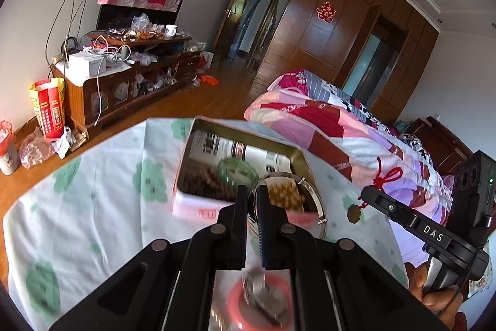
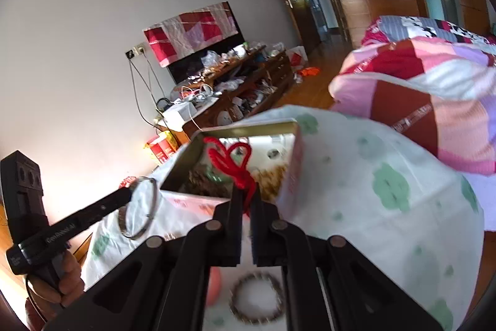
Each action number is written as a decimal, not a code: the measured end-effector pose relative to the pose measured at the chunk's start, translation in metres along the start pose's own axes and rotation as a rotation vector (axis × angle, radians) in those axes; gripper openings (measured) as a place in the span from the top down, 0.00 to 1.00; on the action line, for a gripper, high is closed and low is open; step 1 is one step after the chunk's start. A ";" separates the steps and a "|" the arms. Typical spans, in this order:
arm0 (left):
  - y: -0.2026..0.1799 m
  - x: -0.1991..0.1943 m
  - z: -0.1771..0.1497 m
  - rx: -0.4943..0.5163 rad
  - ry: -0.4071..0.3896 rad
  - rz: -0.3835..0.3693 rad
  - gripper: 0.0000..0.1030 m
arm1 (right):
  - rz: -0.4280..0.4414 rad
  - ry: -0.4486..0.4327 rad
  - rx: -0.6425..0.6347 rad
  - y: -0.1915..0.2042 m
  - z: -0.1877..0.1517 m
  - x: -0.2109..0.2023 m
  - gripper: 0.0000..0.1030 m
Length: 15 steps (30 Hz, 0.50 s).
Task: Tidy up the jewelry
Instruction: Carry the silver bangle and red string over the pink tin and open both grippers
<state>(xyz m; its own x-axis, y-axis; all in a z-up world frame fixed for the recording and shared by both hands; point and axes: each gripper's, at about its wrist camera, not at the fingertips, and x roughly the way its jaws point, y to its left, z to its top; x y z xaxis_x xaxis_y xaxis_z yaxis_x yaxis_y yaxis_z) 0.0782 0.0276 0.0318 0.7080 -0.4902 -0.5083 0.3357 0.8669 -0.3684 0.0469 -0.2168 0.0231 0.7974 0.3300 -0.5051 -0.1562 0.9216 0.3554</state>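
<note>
An open pink tin box (image 1: 198, 207) (image 2: 291, 176) sits on the white cloth with green flowers. Inside lie brown beads (image 1: 204, 179), a green jade bangle (image 1: 237, 172) and yellow beads (image 1: 285, 194). My left gripper (image 1: 252, 194) is shut on a silver bangle (image 1: 316, 197), held over the box's near edge; the bangle also shows in the right wrist view (image 2: 139, 208). My right gripper (image 2: 246, 199) is shut on a red knotted cord (image 2: 234, 160) with a brown pendant (image 1: 355, 213) hanging from it, just right of the box.
A bead bracelet (image 2: 257, 297) and a pink round thing (image 2: 214, 284) lie on the cloth below my right gripper. A metal watch on a pink ring (image 1: 263, 297) lies under my left gripper. A bed with a patchwork quilt (image 1: 341, 126) stands close on the right.
</note>
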 end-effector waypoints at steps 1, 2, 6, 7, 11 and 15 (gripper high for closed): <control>0.000 0.004 0.005 0.006 -0.003 0.001 0.96 | 0.005 -0.003 -0.004 -0.001 0.003 0.001 0.93; -0.001 0.009 0.010 0.015 -0.006 0.004 0.96 | 0.008 -0.006 -0.010 0.002 0.010 0.007 0.93; 0.000 0.034 0.027 0.021 -0.003 0.004 0.96 | 0.017 -0.001 -0.005 0.002 0.030 0.031 0.93; 0.001 0.044 0.032 0.021 0.003 0.007 0.96 | 0.021 0.005 -0.002 0.000 0.033 0.037 0.93; 0.002 0.075 0.040 0.047 0.034 0.046 0.96 | 0.040 0.075 0.023 -0.011 0.043 0.076 0.93; 0.007 0.109 0.042 0.066 0.088 0.110 0.95 | 0.010 0.138 0.023 -0.021 0.044 0.111 0.93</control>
<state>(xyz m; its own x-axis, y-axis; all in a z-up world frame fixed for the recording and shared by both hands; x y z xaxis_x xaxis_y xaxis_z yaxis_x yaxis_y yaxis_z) 0.1841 -0.0163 0.0068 0.6862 -0.3955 -0.6105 0.3015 0.9184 -0.2560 0.1644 -0.2085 -0.0064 0.7076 0.3657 -0.6045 -0.1494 0.9137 0.3779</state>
